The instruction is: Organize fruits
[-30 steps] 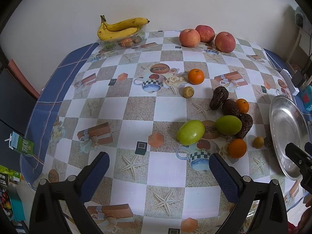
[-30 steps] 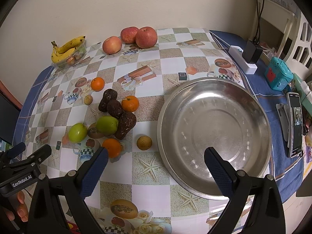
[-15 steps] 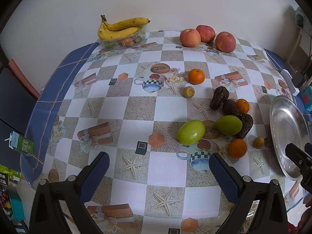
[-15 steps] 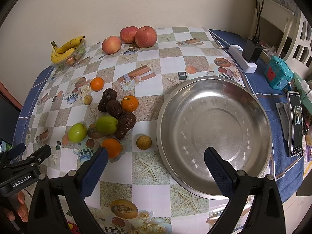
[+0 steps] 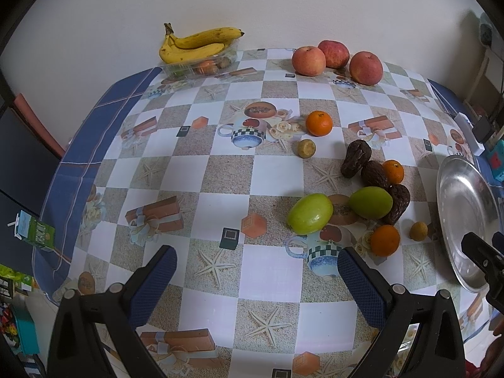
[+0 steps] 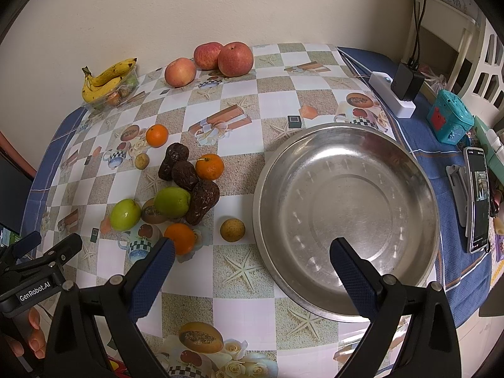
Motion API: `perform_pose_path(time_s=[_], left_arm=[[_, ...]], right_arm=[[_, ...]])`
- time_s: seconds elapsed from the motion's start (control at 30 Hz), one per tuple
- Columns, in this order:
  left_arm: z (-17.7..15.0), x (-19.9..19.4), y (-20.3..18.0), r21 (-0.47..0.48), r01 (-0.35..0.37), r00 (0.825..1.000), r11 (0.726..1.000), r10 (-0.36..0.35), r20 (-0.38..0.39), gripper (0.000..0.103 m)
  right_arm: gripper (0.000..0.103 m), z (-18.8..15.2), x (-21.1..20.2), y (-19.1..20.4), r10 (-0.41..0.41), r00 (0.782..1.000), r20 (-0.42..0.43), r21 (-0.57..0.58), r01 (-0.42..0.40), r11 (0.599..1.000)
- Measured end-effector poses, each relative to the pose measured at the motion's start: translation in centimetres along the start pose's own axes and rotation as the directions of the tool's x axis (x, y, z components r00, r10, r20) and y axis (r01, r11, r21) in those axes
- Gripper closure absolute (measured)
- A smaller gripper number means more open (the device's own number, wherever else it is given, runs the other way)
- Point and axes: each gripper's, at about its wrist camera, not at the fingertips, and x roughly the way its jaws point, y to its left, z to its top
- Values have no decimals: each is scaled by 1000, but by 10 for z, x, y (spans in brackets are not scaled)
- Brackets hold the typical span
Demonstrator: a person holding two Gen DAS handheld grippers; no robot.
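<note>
Two grippers are in your hands, both spread wide with nothing between the pads. Biggest on the checkered tablecloth (image 6: 239,116) is the steel basin (image 6: 346,211); your right gripper (image 6: 252,271) hovers over its near rim, right pad above the bowl at about 5 o'clock of its centre, left pad just beside an orange (image 6: 180,238).

Next in size, three apples (image 5: 335,58) sit far off at 12 to 1 o'clock from your left gripper (image 5: 256,280), and a bunch of bananas (image 5: 197,44) rests on a clear tray at 11 o'clock.

Then the main cluster, ahead of your left gripper at roughly 1 o'clock: two green fruits (image 5: 310,213), the nearer one just beyond the right pad's tip, the other (image 5: 371,202) touching a dark wrinkled fruit (image 5: 398,199). Two more wrinkled fruits (image 5: 356,158) lie behind, against a small orange (image 5: 393,171).

A third orange (image 5: 318,123) sits apart at 12 o'clock of the cluster, with a small tan round fruit (image 5: 306,148) near it. Another tan one (image 6: 232,229) lies between the cluster and the basin, just left of the rim; what kind of fruit these are, you cannot really tell at this size.
</note>
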Motion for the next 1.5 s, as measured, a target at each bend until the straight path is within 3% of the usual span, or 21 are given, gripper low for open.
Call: perform_pose_path(time_s=[0.43,0.73,1.0,1.17,1.37,1.5], left_arm=[[4,2,0,-25,46,999,999,-46,-22,0],[20,-18,-6,-35,112,989,993,-108,98,0],[47,-23,-8,-103,72,991,992,-60,116,0],[61,-19,-6,-170,125,988,977,-107,107,0],[72,-2,4,-253,148,985,956,-119,126,0],[74,11,9,-240,141,984,960,-109,141,0]], right_arm=[[4,0,0,1,11,1000,4,0,-11,1000],[4,2,-5,12,42,999,25,-56,-41,998],[5,10,-5,15,88,996,31,-61,-86,994],[5,23,-2,22,107,994,7,-73,-106,992],[5,44,11,22,117,993,-27,-3,-117,993],[5,52,22,28,137,990,-30,-7,-137,990]])
